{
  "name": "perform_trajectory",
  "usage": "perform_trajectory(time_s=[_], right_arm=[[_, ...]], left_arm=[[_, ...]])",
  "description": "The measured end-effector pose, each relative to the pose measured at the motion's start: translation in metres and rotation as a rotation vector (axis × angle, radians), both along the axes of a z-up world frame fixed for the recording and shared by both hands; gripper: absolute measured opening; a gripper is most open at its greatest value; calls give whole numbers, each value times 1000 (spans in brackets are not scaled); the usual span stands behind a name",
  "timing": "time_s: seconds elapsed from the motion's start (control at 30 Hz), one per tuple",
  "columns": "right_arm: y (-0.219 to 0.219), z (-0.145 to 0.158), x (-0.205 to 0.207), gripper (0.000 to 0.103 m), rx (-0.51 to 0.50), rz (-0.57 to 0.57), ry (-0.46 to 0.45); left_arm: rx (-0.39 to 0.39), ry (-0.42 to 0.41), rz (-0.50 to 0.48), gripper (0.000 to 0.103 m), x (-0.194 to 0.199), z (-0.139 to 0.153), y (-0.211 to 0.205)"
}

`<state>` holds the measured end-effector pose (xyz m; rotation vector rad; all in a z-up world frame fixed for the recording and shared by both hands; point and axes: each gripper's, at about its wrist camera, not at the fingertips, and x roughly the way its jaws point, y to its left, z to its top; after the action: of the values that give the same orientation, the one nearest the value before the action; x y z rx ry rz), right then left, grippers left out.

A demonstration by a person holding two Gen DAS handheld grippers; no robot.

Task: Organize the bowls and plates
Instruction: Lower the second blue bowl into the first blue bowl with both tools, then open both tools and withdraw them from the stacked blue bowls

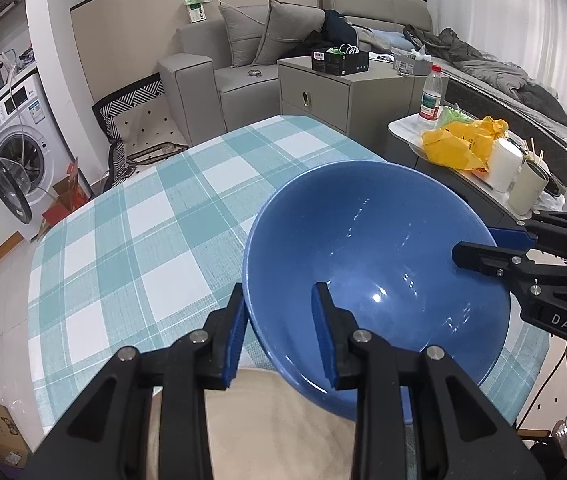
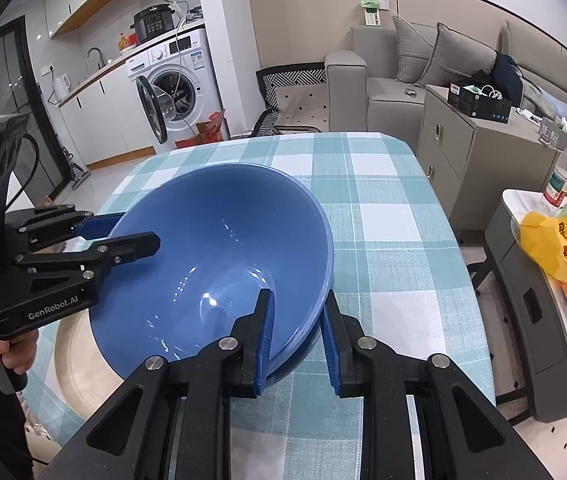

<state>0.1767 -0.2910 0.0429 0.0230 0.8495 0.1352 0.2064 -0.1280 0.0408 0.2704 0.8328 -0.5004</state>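
Note:
A large blue bowl is held tilted over the checked tablecloth, gripped from two sides. My left gripper is shut on its near rim, one finger inside and one outside; in the right wrist view it comes in from the left. My right gripper is shut on the opposite rim the same way, and in the left wrist view it is seen at the right. A beige plate lies on the cloth under the bowl, mostly hidden by it.
A side table to the right carries a water bottle, a yellow bag and cups. Behind the table stand a grey cabinet, a sofa and a washing machine with its door open.

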Motion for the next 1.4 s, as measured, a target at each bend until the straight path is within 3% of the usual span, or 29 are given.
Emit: perform_trajectory(time_s=[0.97, 1.4], right_arm=[[11, -17, 0, 23, -108, 4, 2], [17, -18, -1, 27, -166, 26, -1]], left_arm=[[149, -39, -14, 31, -3, -22, -16], [170, -32, -14, 33, -1, -28, -16]])
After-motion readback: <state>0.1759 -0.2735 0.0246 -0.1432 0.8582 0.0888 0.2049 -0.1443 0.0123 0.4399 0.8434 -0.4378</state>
